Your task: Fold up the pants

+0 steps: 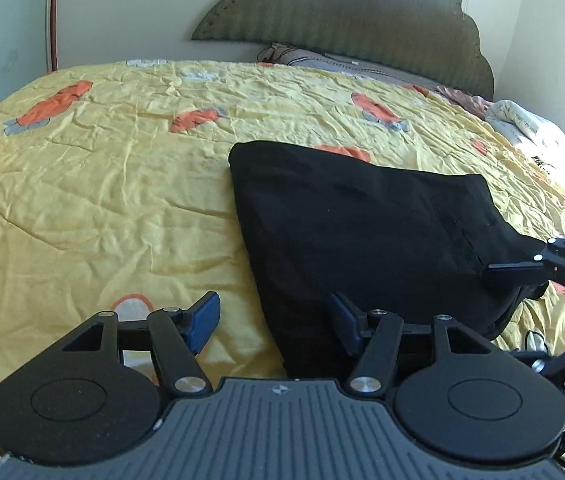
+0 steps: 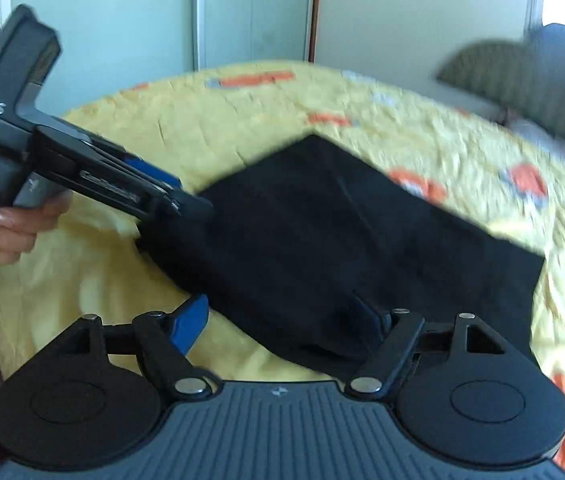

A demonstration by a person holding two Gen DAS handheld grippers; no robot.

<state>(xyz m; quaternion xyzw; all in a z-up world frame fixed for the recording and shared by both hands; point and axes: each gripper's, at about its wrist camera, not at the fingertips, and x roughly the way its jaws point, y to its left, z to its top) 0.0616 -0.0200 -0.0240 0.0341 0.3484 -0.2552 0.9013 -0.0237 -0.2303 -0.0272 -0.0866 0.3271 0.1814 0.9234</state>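
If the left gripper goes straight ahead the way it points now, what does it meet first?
Most likely the black pants, near their left edge, lying on the yellow bedspread. The left gripper is open and empty. Depth is unclear, so the bedspread beside that edge is possible.

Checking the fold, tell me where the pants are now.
The black pants lie flat on the yellow bedspread, near its front edge, right of centre in the left wrist view.
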